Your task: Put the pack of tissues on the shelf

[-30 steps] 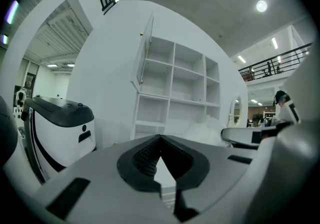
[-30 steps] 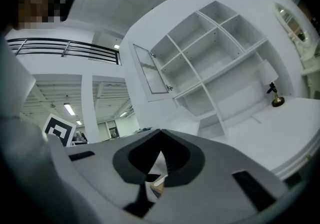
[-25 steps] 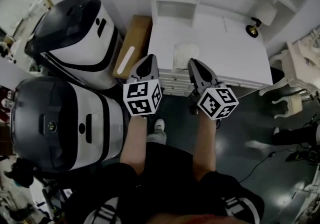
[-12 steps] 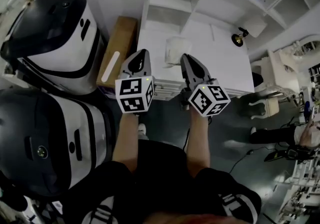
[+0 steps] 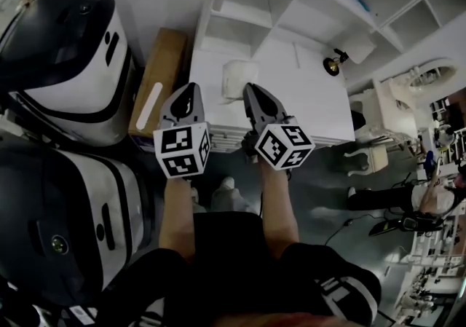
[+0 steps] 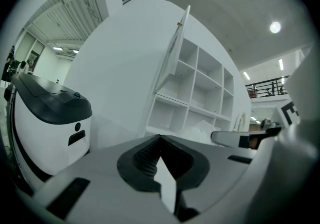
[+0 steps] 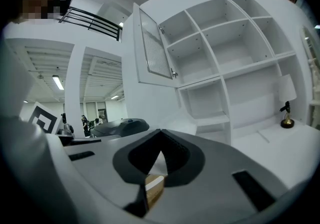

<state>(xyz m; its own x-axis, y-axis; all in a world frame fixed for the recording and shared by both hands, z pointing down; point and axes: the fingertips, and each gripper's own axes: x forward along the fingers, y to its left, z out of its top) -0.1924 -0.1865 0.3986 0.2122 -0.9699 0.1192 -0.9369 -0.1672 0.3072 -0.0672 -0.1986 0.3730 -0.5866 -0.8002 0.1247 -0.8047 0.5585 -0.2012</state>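
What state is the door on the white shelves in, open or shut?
Open: the door stands swung out from the white shelves, its free edge well clear of the frame.

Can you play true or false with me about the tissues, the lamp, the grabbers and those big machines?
1. The pack of tissues is already inside the shelf. False: it is lower down, by the white desk, between the left gripper and the right gripper.
2. A small lamp stands on the desk. True.
3. The right gripper's jaws are wide open. False: they are shut, with nothing between them.
4. Two big black-and-white machines stand on the person's left. True.
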